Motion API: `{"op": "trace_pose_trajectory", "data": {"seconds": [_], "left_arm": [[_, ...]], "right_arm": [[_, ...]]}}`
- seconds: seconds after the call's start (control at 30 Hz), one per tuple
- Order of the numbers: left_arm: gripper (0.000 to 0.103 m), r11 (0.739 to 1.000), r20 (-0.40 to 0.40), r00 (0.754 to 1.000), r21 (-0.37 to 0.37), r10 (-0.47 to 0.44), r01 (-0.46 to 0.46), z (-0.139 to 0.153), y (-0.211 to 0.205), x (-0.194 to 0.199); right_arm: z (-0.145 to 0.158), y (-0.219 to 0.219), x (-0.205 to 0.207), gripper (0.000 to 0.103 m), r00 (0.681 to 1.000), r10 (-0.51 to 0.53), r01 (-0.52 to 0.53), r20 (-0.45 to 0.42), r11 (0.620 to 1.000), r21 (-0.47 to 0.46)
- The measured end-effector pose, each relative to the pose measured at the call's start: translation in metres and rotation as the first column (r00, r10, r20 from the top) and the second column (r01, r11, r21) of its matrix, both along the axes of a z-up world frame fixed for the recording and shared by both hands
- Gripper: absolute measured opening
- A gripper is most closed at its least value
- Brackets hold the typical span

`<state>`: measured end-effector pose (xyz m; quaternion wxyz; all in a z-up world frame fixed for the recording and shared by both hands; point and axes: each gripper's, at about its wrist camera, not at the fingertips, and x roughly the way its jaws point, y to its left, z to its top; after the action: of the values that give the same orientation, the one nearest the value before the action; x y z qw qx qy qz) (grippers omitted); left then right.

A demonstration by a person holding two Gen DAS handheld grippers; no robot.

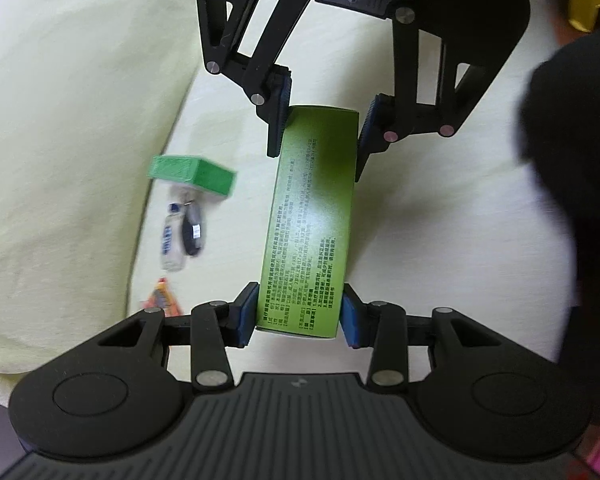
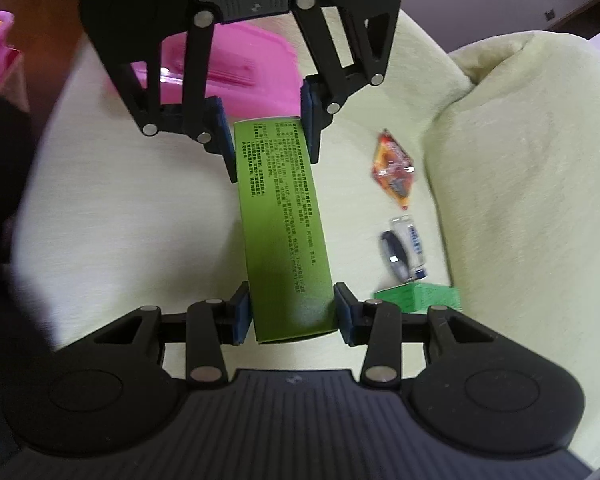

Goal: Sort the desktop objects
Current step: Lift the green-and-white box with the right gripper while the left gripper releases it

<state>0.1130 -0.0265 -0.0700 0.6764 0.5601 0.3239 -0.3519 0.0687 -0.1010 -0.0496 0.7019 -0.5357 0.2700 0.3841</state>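
A long green cardboard box with dark printed text (image 1: 312, 224) is held in the air above the pale yellow cushioned seat (image 1: 440, 240), with one end in each gripper. Its long axis runs straight from the left hand-held gripper (image 1: 298, 316) to the right hand-held gripper (image 2: 292, 314), so in each wrist view it points away from the camera, toward the other gripper at the far side. The blue pads (image 1: 248, 312) of the left one press on both long sides of the near end of the box; the right one is clamped in the same way on the opposite end.

On the seat, beside the box and next to the raised cushion edge, lie a small green rectangular block (image 1: 192, 174), a small white tube with blue print (image 2: 412, 246), a dark oval object (image 2: 394, 254) that is too blurred to name, and an orange-red snack packet (image 2: 394, 170). A pink plastic container (image 2: 244, 68) stands behind the left gripper in the right wrist view, partly covered by its linkage. A black shape (image 1: 580, 200), maybe a sleeve, is blurred at the right edge of the left wrist view.
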Motion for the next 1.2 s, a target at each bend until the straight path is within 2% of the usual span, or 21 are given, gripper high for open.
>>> {"op": "trace_pose_trajectory", "data": {"seconds": [0.23, 0.37, 0.43, 0.77, 0.93, 1.03, 1.2], "left_arm": [[0.047, 1.0, -0.078, 0.997, 0.015, -0.02, 0.021, 0.001, 0.003, -0.029], [0.047, 1.0, -0.105, 0.994, 0.008, -0.016, 0.017, -0.001, -0.012, -0.021], [0.047, 1.0, -0.111, 0.994, 0.002, -0.01, 0.01, -0.013, -0.022, -0.024], [0.05, 0.995, -0.112, 0.991, -0.064, 0.066, -0.074, -0.005, -0.008, -0.026], [0.052, 0.988, -0.11, 0.988, -0.098, 0.109, -0.12, -0.002, -0.005, -0.027], [0.053, 0.976, -0.113, 0.98, -0.131, 0.161, -0.176, -0.001, -0.001, -0.026], [0.054, 0.931, -0.123, 0.955, -0.221, 0.269, -0.291, 0.004, 0.014, -0.026]], "right_arm": [[0.0, -0.004, -0.025, 0.037, 0.998, 0.001, -0.001, -0.068, 1.0, 0.0], [-0.005, -0.001, -0.021, 0.038, 0.995, -0.017, 0.017, -0.098, 1.0, -0.004], [-0.006, 0.002, -0.016, 0.038, 0.994, -0.025, 0.025, -0.104, 1.0, -0.007], [-0.004, -0.001, -0.007, 0.038, 0.987, -0.064, 0.069, -0.148, 0.997, 0.026], [-0.006, 0.002, -0.004, 0.04, 0.987, -0.09, 0.094, -0.136, 0.995, 0.022], [-0.007, 0.002, -0.003, 0.04, 0.986, -0.099, 0.103, -0.135, 0.994, 0.025], [-0.008, 0.001, 0.001, 0.041, 0.98, -0.124, 0.133, -0.154, 0.99, 0.045]]}}
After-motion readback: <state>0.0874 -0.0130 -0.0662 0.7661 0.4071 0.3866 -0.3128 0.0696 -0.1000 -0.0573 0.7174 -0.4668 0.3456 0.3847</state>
